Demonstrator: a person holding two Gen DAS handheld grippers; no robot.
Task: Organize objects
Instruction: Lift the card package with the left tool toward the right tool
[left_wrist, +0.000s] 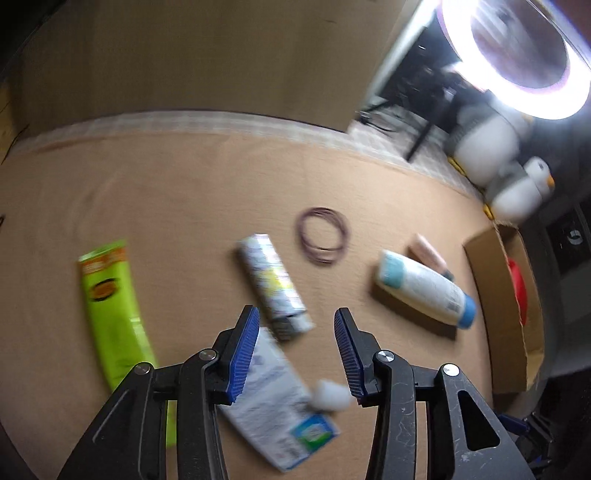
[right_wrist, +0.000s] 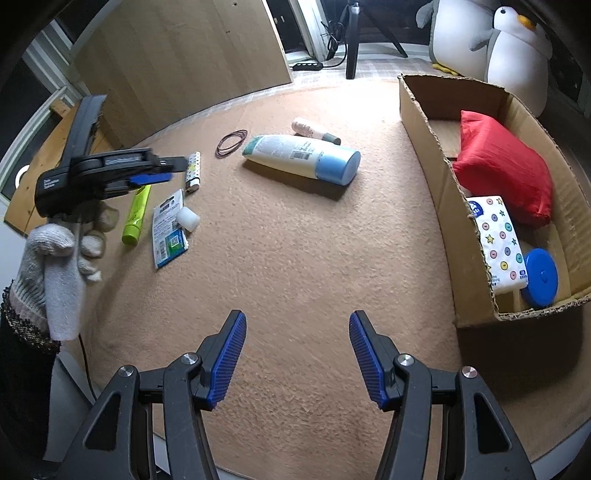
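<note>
Left wrist view: left claw (left_wrist: 295, 350) open, nothing between pads, above flat white-blue packet (left_wrist: 280, 402) and small white cap (left_wrist: 330, 395) on tan carpeted table (left_wrist: 184, 192).

Right wrist view: right claw (right_wrist: 297, 354) open, empty. Brown cardboard box (right_wrist: 424, 122) at right holds red fabric pouch (right_wrist: 502, 166).
</note>
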